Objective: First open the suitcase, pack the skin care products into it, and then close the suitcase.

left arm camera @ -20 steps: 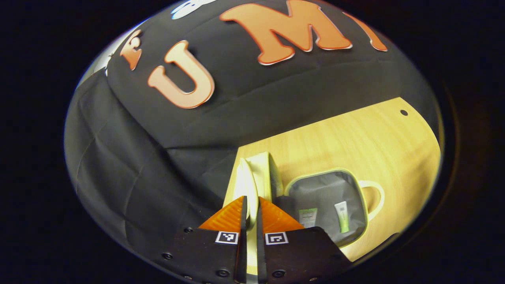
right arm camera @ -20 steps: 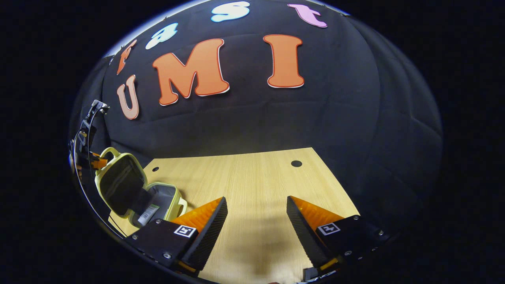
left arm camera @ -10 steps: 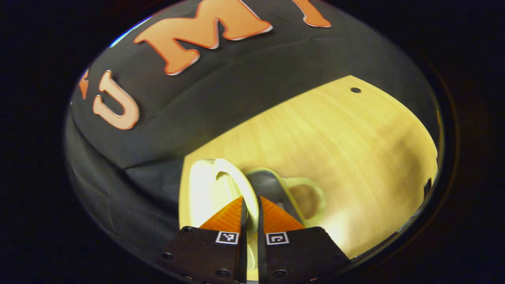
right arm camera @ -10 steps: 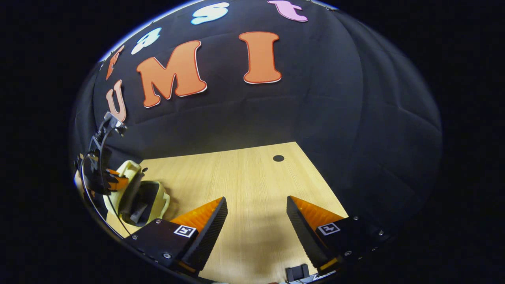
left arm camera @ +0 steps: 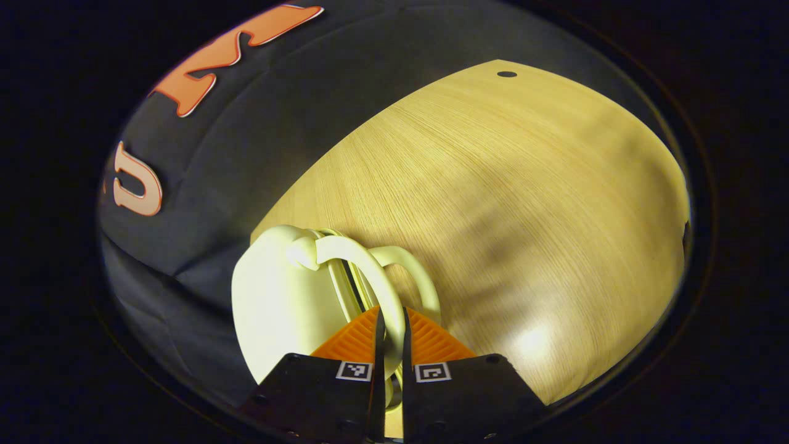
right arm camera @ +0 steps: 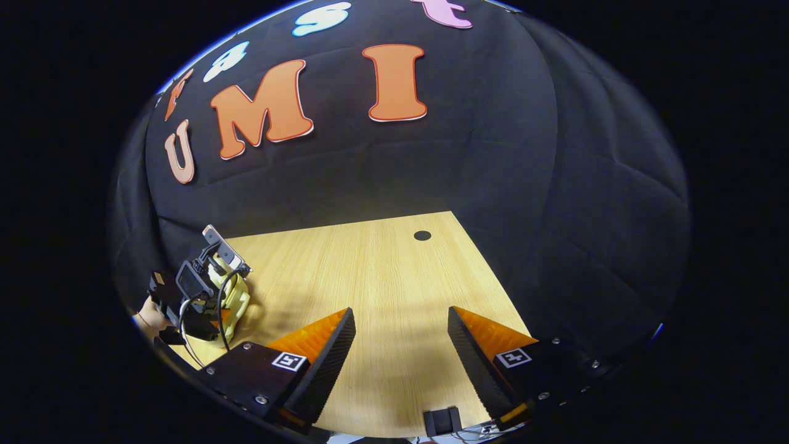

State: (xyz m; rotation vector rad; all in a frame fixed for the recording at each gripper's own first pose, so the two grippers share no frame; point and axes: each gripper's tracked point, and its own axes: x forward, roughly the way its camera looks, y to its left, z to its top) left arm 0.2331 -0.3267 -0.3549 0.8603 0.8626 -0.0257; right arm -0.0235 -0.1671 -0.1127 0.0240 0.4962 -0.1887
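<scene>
In the left gripper view, the pale yellow suitcase (left arm camera: 280,302) sits near the left edge of the wooden bench (left arm camera: 493,185), its two halves brought together. The left gripper (left arm camera: 389,320) has its fingers nearly together, pinching the suitcase's lid handle (left arm camera: 363,265) between them. In the right gripper view, the right gripper (right arm camera: 400,324) hovers over bare bench with its fingers spread wide, holding nothing, well apart from the suitcase at far left
</scene>
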